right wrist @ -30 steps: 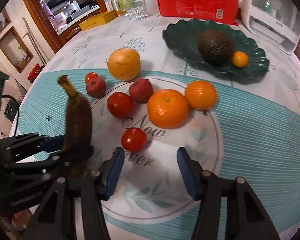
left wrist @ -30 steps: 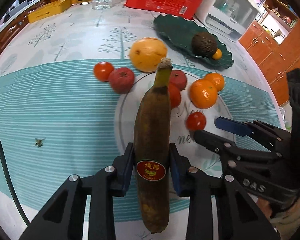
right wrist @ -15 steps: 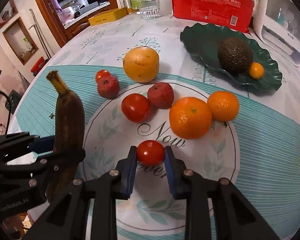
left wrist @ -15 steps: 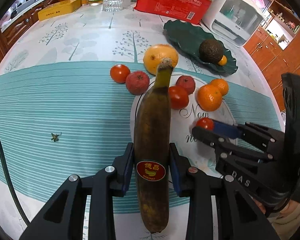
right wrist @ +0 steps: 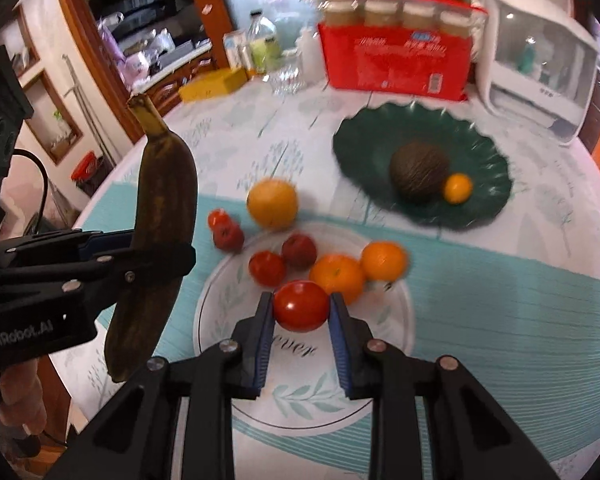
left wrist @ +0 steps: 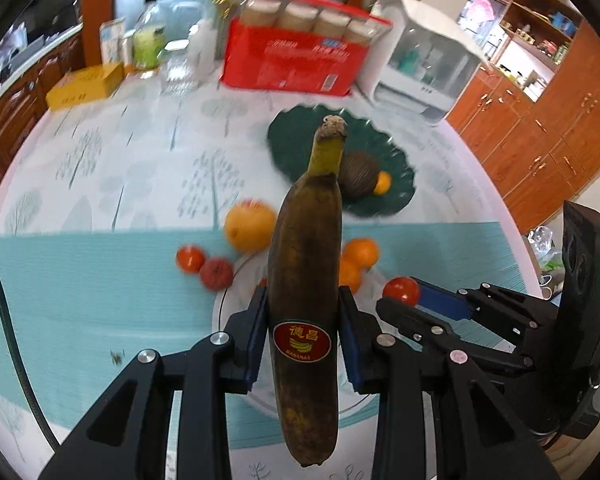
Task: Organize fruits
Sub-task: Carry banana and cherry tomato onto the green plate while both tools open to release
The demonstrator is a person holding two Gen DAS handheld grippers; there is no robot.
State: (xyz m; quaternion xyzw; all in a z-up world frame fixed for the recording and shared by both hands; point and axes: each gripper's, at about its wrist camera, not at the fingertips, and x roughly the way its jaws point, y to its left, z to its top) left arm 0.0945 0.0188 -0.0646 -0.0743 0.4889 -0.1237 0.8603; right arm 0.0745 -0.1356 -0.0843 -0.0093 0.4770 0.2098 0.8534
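left gripper (left wrist: 303, 334) – fingers clamp banana (left wrist: 304, 280) (brown) | right gripper (right wrist: 300, 322) – fingers pinch tomato (right wrist: 301, 305)

The banana (left wrist: 304, 280) is showing a dull, leathery brown skin with a glossy red sticker (left wrist: 302, 340). The tomato (right wrist: 301, 305) is shining smooth. The gripper (right wrist: 301, 330) arms are looking like matt black plastic, with ribbed blue pads (right wrist: 262, 336) and bright metal screws (right wrist: 228, 346). At 1 o'clock, the green plate (right wrist: 484, 196) is gleaming, possibly glazed ceramic, holding a rough, matt avocado (right wrist: 419, 170). Cabinets (left wrist: 540, 140) are glowing as polished wood.
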